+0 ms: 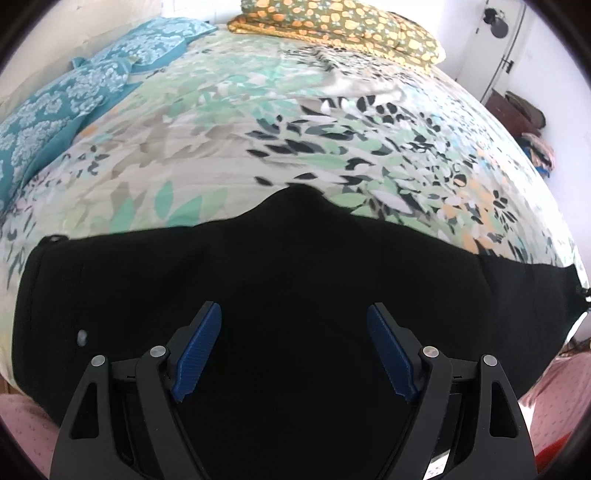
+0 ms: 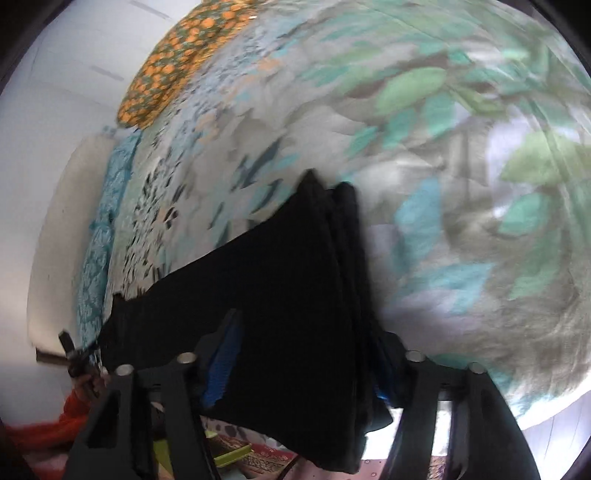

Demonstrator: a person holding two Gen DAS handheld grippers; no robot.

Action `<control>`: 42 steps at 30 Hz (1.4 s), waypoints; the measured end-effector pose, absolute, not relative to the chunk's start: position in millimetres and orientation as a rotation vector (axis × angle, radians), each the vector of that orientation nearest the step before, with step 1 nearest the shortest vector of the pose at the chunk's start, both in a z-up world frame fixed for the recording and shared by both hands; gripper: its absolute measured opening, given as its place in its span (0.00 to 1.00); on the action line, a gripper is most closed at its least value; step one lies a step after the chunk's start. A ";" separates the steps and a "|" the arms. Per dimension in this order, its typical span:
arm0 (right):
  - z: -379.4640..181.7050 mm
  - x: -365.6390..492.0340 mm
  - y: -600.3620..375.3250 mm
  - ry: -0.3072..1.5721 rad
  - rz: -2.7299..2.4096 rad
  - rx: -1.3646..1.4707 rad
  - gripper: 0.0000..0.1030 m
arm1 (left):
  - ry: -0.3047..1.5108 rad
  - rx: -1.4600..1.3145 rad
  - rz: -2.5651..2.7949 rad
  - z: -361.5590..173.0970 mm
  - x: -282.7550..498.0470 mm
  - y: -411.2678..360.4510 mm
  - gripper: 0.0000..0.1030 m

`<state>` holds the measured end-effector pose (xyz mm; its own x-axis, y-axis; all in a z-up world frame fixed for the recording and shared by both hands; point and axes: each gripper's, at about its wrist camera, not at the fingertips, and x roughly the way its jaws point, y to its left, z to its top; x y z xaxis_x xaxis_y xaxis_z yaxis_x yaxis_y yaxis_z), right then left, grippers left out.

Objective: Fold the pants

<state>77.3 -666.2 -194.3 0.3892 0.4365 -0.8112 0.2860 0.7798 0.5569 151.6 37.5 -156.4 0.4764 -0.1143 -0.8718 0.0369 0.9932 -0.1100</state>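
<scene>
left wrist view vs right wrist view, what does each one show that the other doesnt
Only the left wrist view shows the left gripper, jaws open and empty above the black pants, plus a door and a clothes pile at the far right.

Only the right wrist view shows the right gripper with a bunched fold of the pants between its jaws, and a sliver of orange fabric at lower left.

Both show the pants, the leaf-print bedspread, the teal cloth and the orange-flowered pillow.
</scene>
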 end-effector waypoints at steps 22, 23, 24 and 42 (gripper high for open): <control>-159.6 98.0 -363.4 0.835 0.724 1.335 0.12 | 1.031 -0.305 -0.074 -172.8 137.6 86.9 0.80; -166.1 107.4 -328.4 0.851 0.762 1.349 0.12 | 1.024 -0.314 -0.074 -171.1 136.5 89.8 0.80; -169.4 113.0 -306.2 0.869 0.774 1.336 0.12 | 1.015 -0.326 -0.071 -169.2 135.8 94.2 0.80; -108.6 68.7 -300.2 0.905 0.322 0.609 0.80 | 0.970 -0.410 -0.381 -149.5 125.4 73.0 0.65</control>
